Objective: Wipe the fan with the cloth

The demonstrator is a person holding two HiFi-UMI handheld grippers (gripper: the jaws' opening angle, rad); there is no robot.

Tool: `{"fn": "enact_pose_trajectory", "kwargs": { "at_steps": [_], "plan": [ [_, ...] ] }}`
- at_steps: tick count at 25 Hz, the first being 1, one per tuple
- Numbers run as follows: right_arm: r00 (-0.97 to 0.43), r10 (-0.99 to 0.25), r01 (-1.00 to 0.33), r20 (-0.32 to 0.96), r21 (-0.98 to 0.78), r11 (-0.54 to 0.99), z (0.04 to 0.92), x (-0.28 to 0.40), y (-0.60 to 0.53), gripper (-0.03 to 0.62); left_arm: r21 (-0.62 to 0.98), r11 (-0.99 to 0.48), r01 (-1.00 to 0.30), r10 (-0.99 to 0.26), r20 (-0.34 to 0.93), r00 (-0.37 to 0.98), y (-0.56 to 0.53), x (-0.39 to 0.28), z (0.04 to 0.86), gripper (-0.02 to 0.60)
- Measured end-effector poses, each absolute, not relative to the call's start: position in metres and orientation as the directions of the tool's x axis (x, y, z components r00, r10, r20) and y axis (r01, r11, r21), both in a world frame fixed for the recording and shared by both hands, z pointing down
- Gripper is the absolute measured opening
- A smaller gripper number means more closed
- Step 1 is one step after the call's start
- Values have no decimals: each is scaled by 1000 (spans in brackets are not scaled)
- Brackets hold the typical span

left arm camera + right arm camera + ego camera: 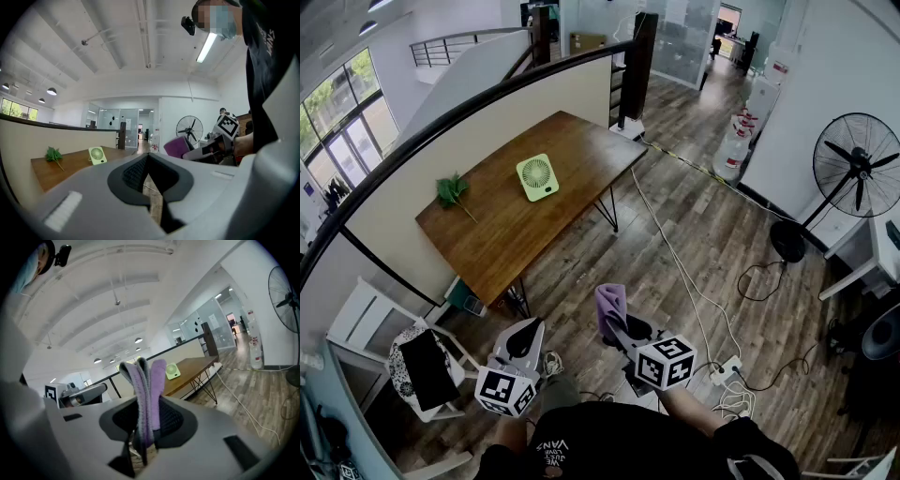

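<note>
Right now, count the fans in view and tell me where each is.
2. A small green fan sits on the wooden table; a black pedestal fan stands on the floor at the right. More may be hidden.

Wood-plank floor point(703, 234), a long wooden table point(506, 234) (beside a curved half-wall point(441, 159)), windows point(342, 122) at left.
</note>
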State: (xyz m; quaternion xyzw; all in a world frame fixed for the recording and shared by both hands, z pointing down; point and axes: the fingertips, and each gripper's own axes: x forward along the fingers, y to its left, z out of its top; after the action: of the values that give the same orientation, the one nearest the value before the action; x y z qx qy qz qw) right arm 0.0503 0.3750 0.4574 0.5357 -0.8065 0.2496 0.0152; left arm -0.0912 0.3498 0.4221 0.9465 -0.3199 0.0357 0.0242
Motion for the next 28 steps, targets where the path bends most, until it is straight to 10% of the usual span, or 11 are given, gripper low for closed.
{"fn": "enact_pose_trajectory", "kwargs": {
  "at_steps": [28],
  "plan": [
    [-278, -902, -909, 331, -395, 135, 457, -8, 156, 110, 97, -870, -483, -470, 128, 873, 107, -156, 440, 12]
  ]
}}
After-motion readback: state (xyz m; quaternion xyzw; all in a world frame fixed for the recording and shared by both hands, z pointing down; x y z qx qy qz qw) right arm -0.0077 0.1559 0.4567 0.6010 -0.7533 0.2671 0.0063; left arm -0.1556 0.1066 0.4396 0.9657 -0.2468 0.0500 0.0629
